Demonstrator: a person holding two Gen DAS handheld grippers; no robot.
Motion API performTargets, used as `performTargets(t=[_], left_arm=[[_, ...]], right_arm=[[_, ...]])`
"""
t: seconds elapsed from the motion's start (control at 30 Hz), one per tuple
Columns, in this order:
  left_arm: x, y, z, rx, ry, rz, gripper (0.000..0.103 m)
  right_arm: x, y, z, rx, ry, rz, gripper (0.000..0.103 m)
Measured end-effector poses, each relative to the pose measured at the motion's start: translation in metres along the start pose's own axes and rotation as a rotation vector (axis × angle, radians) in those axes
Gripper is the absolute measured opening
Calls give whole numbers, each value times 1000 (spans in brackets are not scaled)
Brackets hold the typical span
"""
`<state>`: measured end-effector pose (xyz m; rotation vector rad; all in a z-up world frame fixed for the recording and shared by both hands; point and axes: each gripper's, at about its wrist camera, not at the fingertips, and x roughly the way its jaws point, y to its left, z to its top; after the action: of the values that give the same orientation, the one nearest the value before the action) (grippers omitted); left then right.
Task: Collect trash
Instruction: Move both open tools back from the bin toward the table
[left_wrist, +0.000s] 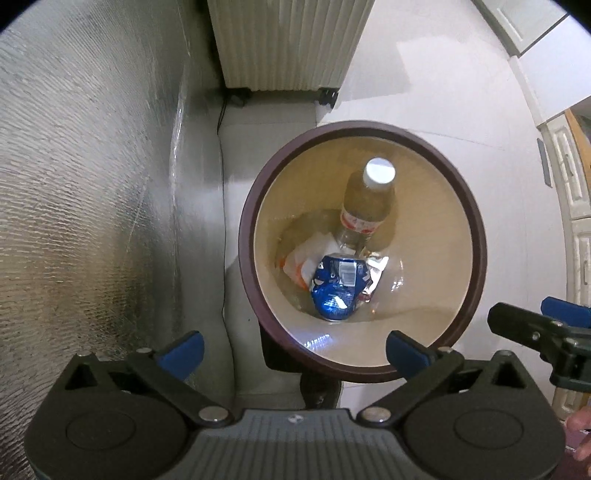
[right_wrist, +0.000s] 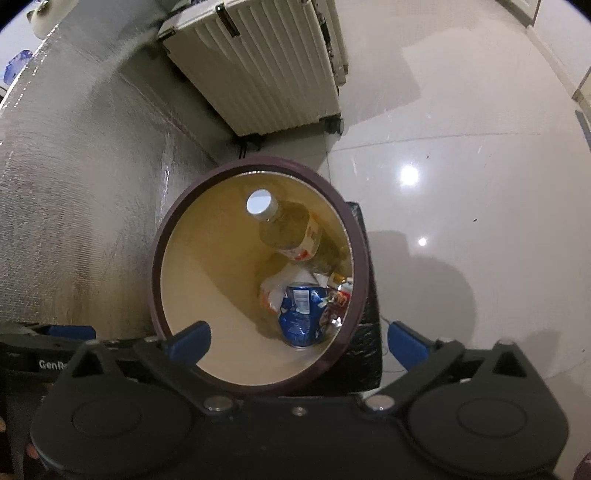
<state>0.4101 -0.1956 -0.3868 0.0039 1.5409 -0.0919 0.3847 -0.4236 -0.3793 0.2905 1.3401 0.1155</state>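
While each gripper, left (left_wrist: 295, 349) and right (right_wrist: 299, 341), gapes empty, the can (right_wrist: 301, 314) lies below in the bin (right_wrist: 159, 258).

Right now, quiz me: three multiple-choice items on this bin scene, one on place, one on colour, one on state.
1. Where does the blue can lie?
A. on the floor
B. at the bottom of the bin
C. on the suitcase

2. What colour is the bottle's cap?
A. white
B. red
C. green

3. How do the right gripper jaws stand?
A. shut on the can
B. shut on the bottle
C. open, empty

Answers: 1 B, the can rests deep inside beside wrappers; 2 A, the cap shows white in both views; 3 C, the blue pads stand wide apart with nothing between.
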Motion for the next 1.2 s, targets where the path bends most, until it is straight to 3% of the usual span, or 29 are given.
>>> performTargets(t=[0.57,1.2], left_arm=[[-63,0,-18,7,-124,9,103],[-162,0,-73,-8,-319,-23,103]], right_arm=[[-60,13,-9,-51,-78,-64,103],[-154,28,-37,-118,-216,-92,103]])
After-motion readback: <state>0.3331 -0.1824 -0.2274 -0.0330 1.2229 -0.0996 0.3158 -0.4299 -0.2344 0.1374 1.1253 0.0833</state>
